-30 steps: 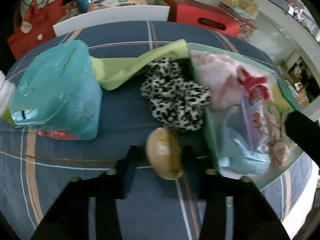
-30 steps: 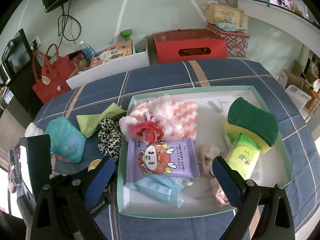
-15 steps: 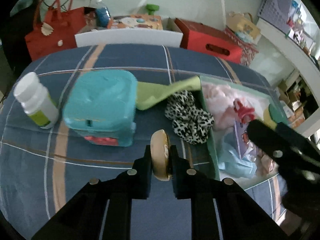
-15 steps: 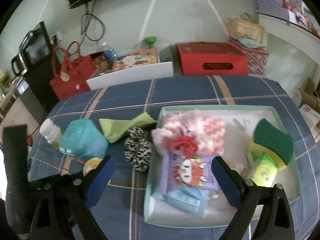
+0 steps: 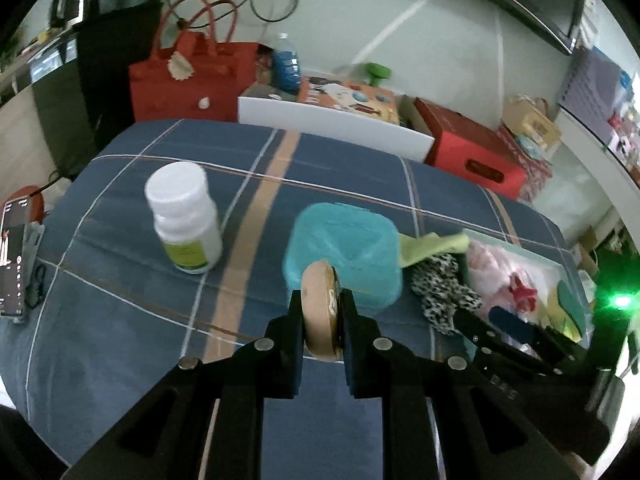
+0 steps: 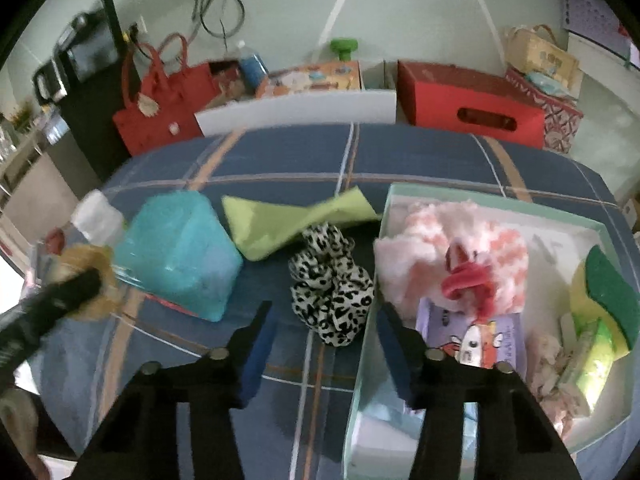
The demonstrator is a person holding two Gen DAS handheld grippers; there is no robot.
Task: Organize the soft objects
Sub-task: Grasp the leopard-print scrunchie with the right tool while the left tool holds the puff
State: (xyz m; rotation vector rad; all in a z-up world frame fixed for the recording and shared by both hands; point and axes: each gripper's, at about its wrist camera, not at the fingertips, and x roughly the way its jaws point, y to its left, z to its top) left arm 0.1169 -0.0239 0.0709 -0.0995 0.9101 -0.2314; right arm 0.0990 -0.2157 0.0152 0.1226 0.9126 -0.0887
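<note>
My left gripper [image 5: 322,300] is shut on a tan round disc [image 5: 318,320], held on edge above the blue plaid tablecloth [image 5: 120,320]; in the right wrist view the disc [image 6: 86,276] shows blurred at the far left. A leopard-print scrunchie [image 6: 332,292] lies on the cloth just left of the mint tray [image 6: 480,200]. My right gripper [image 6: 324,318] straddles it with jaws closing, and the pads do not press on it. A lime green cloth [image 6: 296,224] lies behind the scrunchie. The tray holds a pink fluffy item [image 6: 452,236], a red scrunchie [image 6: 468,280], a purple wipes pack, a sponge and other soft things.
A teal box [image 5: 344,252] and a white pill bottle [image 5: 184,220] stand on the cloth left of the scrunchie. A phone [image 5: 12,264] lies at the table's left edge. Beyond the far edge sit a red handbag [image 5: 188,76], a white board and a red box [image 6: 472,108].
My left gripper closed on the tan disc, lifted it and drew back to the left. The right gripper shifted left from over the tray to the leopard scrunchie, and its jaws narrowed.
</note>
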